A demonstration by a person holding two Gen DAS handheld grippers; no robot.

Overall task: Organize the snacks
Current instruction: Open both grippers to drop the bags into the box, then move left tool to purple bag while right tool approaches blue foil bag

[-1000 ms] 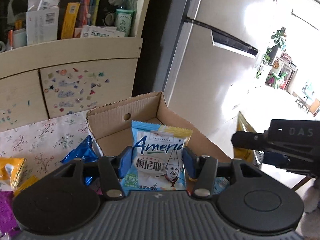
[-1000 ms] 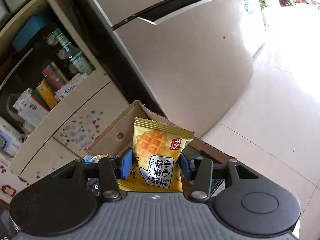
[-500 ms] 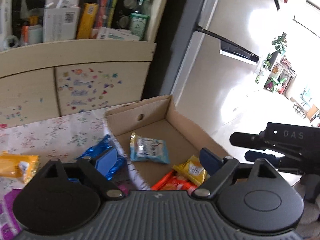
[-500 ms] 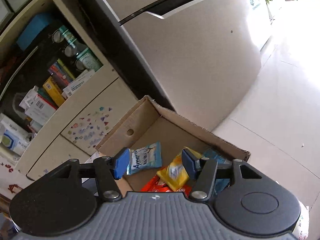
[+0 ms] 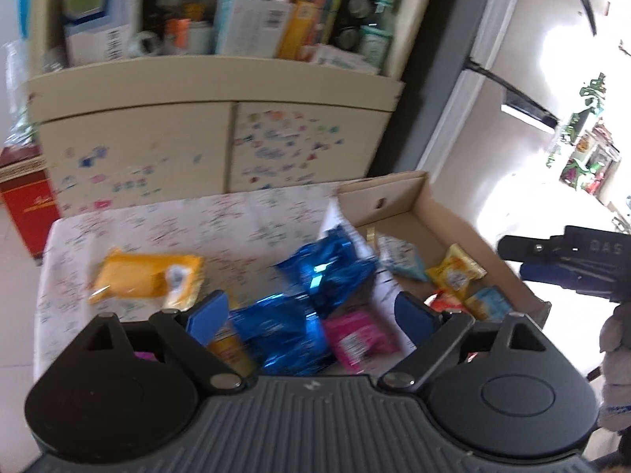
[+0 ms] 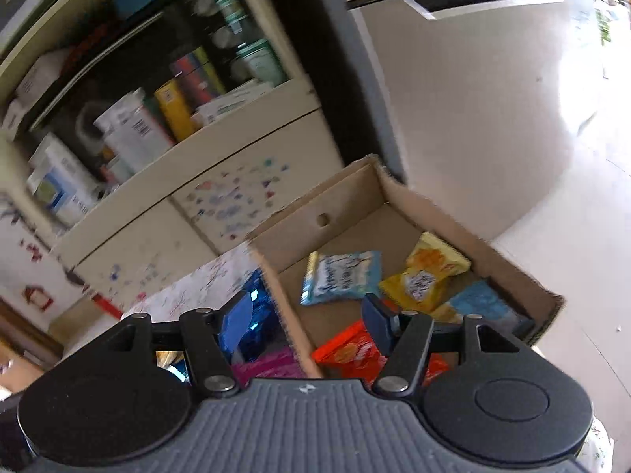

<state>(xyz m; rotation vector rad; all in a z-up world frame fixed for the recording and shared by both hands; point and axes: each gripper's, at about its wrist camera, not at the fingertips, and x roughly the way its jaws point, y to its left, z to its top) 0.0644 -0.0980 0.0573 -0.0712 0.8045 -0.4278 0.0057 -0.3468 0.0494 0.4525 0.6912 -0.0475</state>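
Cluttered shelving behind, pale fridge door to the right, floral tablecloth (image 5: 165, 232) underneath. Partly done: cardboard box (image 6: 394, 197) at the cloth's right edge already holding a pale blue packet (image 6: 341, 276), a yellow waffle packet (image 6: 428, 276), an orange one (image 6: 347, 351) and another light blue one (image 6: 485, 303). Still out on the cloth: yellow pack (image 5: 146, 274), two shiny blue bags (image 5: 327, 272), pink packet (image 5: 359, 339). Left gripper (image 5: 311, 311) spread wide over those, gripping nothing. Right gripper (image 6: 303, 315) empty too, jaws opening, straddling the box's near wall. Motion-blurred throughout, so labels unreadable. Possibly more snacks under the left gripper body, with a purple scrap and an orange-yellow wrapper only half showing. Box's near corner cut off.
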